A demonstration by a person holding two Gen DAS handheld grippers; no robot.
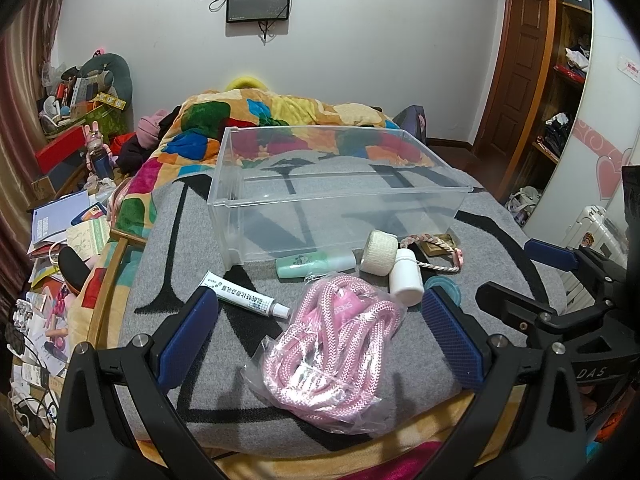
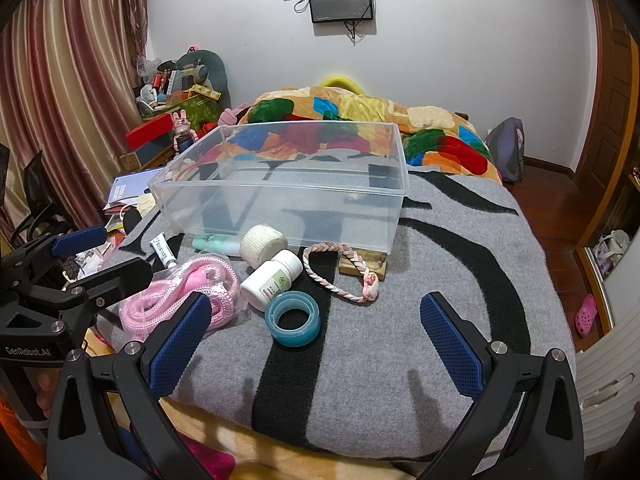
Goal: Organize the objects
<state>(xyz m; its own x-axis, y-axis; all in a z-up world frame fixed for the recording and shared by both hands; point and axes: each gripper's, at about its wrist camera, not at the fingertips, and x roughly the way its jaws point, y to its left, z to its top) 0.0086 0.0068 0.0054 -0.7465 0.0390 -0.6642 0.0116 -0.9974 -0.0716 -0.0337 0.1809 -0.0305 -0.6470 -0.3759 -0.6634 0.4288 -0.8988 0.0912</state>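
A clear plastic bin point(image 1: 224, 200) point(image 2: 400, 192) stands empty on the grey blanket. In front of it lie a bagged pink rope point(image 1: 332, 344) point(image 2: 180, 296), an ointment tube point(image 1: 244, 294) point(image 2: 162, 250), a green bottle point(image 1: 312, 264) point(image 2: 212, 243), a cream bandage roll point(image 1: 378, 252) point(image 2: 264, 245), a white pill bottle point(image 1: 405, 276) point(image 2: 272, 280), a teal tape ring point(image 2: 293, 318), a braided cord point(image 2: 340, 272) and a tan packet point(image 2: 362, 267). My left gripper point(image 1: 320, 312) is open around the rope bag's far end. My right gripper point(image 2: 316, 320) is open near the tape ring.
A colourful quilt point(image 1: 280, 116) point(image 2: 420, 128) lies behind the bin. Cluttered boxes and papers point(image 1: 68, 216) fill the floor at the left. A wardrobe point(image 1: 568, 80) and door stand at the right. The bed's front edge is just below both grippers.
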